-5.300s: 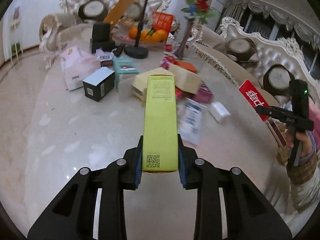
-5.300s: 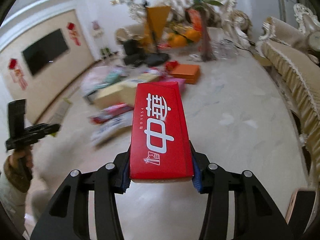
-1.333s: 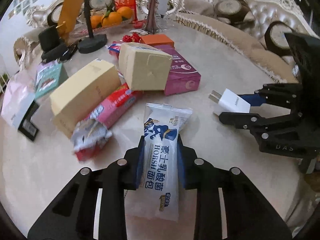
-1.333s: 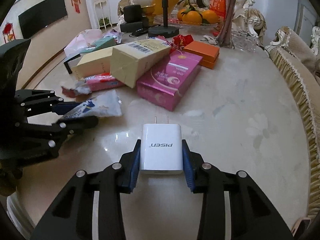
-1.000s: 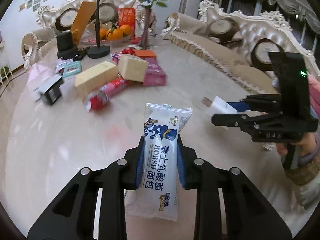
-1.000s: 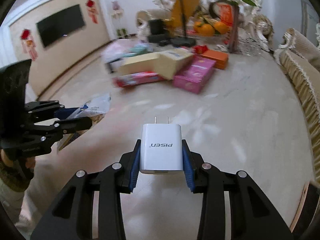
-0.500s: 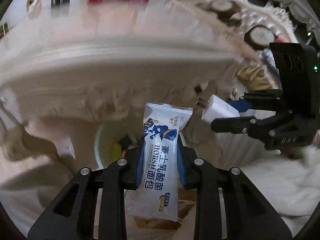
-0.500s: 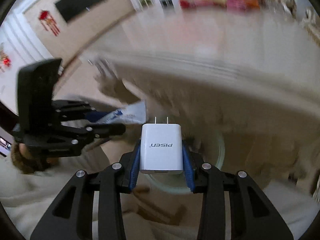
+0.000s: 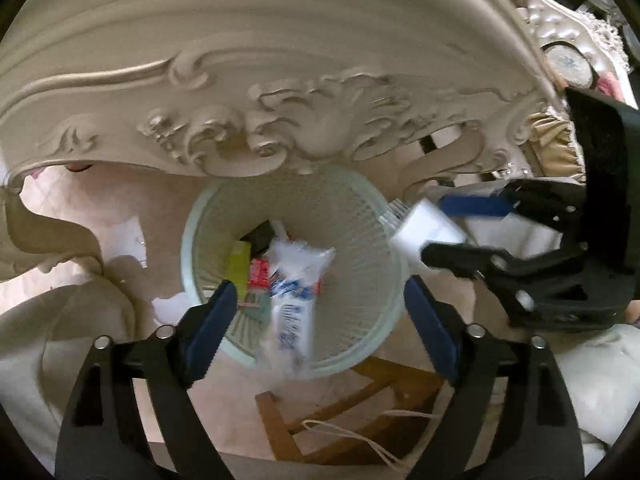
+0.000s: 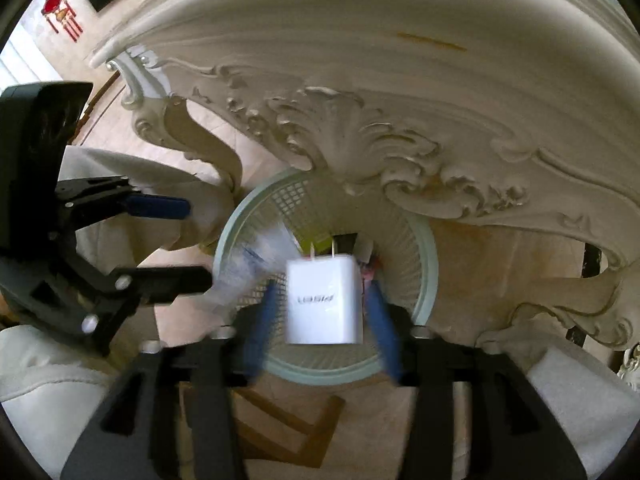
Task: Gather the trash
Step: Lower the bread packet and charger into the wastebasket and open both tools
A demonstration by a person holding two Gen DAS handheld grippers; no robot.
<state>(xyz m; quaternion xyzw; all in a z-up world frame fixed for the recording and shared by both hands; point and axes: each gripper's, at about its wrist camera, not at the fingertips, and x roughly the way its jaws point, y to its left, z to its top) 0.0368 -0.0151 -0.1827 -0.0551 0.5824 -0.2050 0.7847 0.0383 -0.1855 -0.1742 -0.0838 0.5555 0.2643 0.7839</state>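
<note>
Both grippers hang over a pale green mesh trash basket (image 9: 368, 240) on the floor under the carved table edge. My left gripper (image 9: 316, 312) is open; the white-and-blue bread wrapper (image 9: 294, 304) is blurred, loose between the fingers, dropping into the basket. A yellow-green box (image 9: 238, 266) and a red box (image 9: 259, 274) lie inside. In the right wrist view my right gripper (image 10: 322, 304) is opening over the basket (image 10: 424, 240); its blue pads stand apart from the white PISEN charger (image 10: 323, 300), which is blurred. The charger also shows in the left wrist view (image 9: 426, 230).
The ornate carved table apron (image 9: 256, 132) overhangs the basket's far side, with a curved table leg (image 10: 204, 148) at left. A wooden frame (image 9: 320, 420) lies on the floor just before the basket. White clothing (image 10: 580, 392) fills the lower corners.
Both grippers have come down from the tabletop to the basket below. The left gripper has opened and let the wrapper go; the right gripper's pads have parted from the charger.
</note>
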